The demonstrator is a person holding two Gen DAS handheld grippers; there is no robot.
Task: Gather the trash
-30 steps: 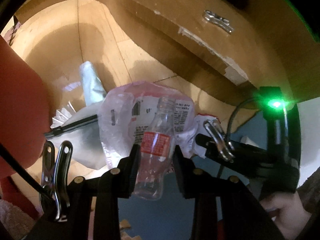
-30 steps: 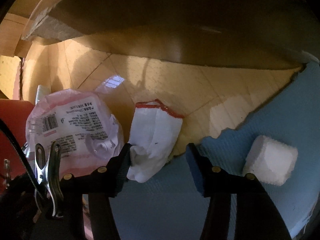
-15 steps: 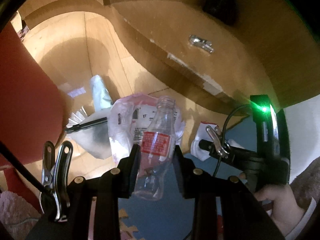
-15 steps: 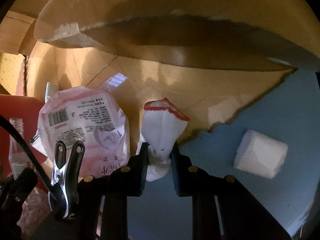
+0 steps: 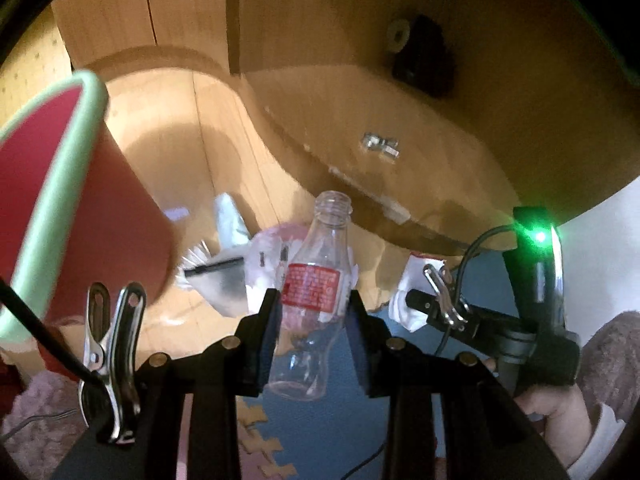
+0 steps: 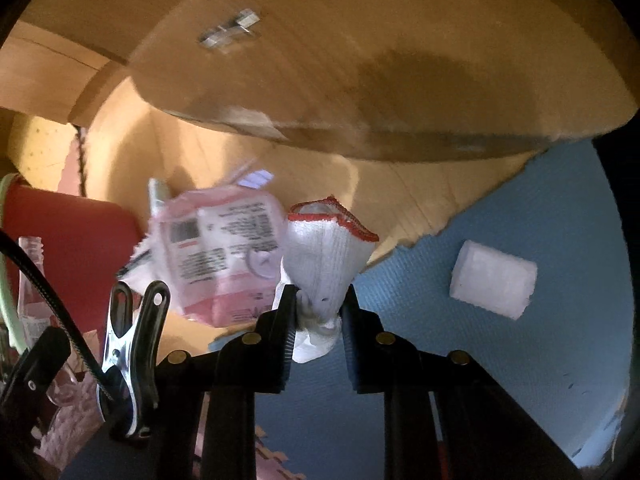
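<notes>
My left gripper (image 5: pixel 312 314) is shut on a clear plastic bottle (image 5: pixel 316 280) with a red label, held upright above the floor. My right gripper (image 6: pixel 318 308) is shut on a white glove with a red cuff (image 6: pixel 326 256), lifted off the blue mat; the same glove (image 5: pixel 412 300) shows in the left wrist view at the right gripper's tips. A pink-and-white plastic package (image 6: pixel 224 252) lies on the wooden floor below. A red bin with a pale green rim (image 5: pixel 68 208) stands at the left, and the bin (image 6: pixel 68 236) also shows in the right wrist view.
A white foam block (image 6: pixel 494 278) lies on the blue mat (image 6: pixel 540 352). A crumpled white wrapper (image 5: pixel 224 256) rests on the floor by the package. A wooden furniture panel (image 5: pixel 400 128) with a metal fitting overhangs ahead. A person's hand (image 5: pixel 560 412) holds the right gripper.
The right gripper closed on the white glove and lifted it off the mat. Both grippers rose; the floor trash looks smaller and the red bin's rim came into view.
</notes>
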